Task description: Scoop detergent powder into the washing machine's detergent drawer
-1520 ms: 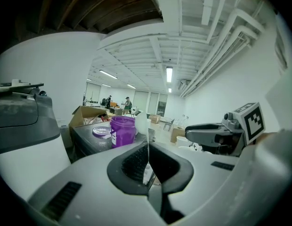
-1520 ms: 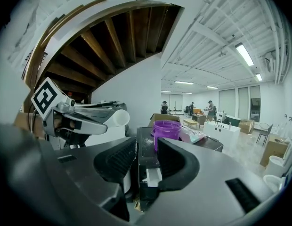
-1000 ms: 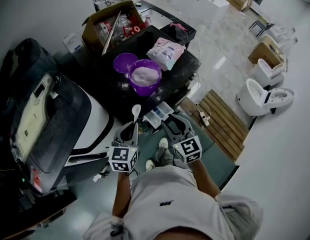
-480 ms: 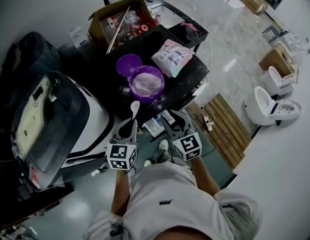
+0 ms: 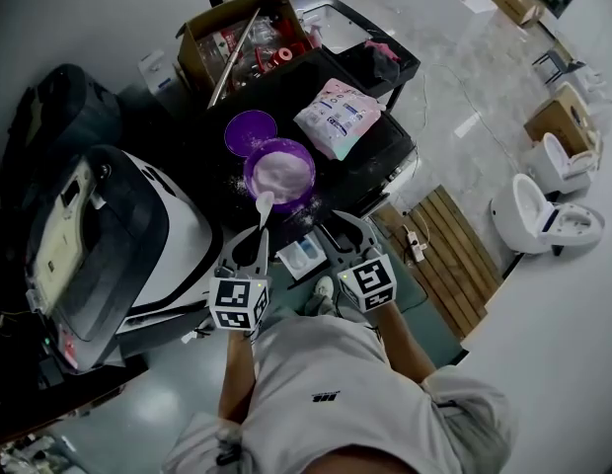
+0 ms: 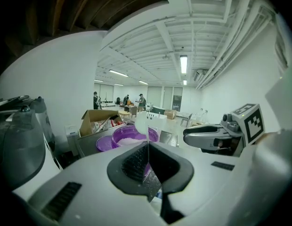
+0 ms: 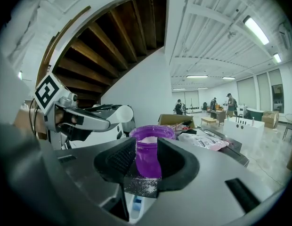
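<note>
At left, white washing machine (image 5: pixel 118 235) with dark lid, close beside black table (image 5: pixel 370 171). On table, detergent bag (image 5: pixel 336 117), then purple tub (image 5: pixel 279 173) full of white powder, with purple lid (image 5: pixel 251 131) just behind it. Below table's near edge, between both grippers, detergent drawer (image 5: pixel 304 255) standing open. Left gripper (image 5: pixel 255 245) clamped on handle of white spoon (image 5: pixel 265 203), bowl raised by tub's near rim. Right gripper (image 5: pixel 347 233) narrowly parted, gripping nothing, aimed at tub.

white spoon (image 5: pixel 263 225) beside purple tub (image 5: pixel 298 201)
</note>
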The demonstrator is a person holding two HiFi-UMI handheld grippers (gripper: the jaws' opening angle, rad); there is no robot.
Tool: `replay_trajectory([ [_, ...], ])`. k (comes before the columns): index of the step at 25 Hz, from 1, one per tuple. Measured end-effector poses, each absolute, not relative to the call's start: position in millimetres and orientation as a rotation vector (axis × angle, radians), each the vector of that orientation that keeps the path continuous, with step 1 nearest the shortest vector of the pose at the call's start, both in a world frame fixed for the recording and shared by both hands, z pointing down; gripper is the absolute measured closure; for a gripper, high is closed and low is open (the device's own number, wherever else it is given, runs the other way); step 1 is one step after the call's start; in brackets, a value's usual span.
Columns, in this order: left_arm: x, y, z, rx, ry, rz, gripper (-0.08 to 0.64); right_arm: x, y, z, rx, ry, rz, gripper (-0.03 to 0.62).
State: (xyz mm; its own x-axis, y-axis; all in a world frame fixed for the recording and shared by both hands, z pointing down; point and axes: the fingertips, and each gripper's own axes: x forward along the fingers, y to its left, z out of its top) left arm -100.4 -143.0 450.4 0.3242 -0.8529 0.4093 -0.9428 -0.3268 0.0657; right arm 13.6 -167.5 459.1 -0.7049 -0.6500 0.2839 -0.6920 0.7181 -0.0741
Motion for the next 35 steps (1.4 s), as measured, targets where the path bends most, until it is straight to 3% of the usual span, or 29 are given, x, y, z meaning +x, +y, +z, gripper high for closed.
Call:
replay_trajectory([
  [35,-104.0,-263.4,501.2,2.259,-0.941,0.992,0.543,10.5,-259.5,481.8,1.392,-2.447,0.328,0.451],
])
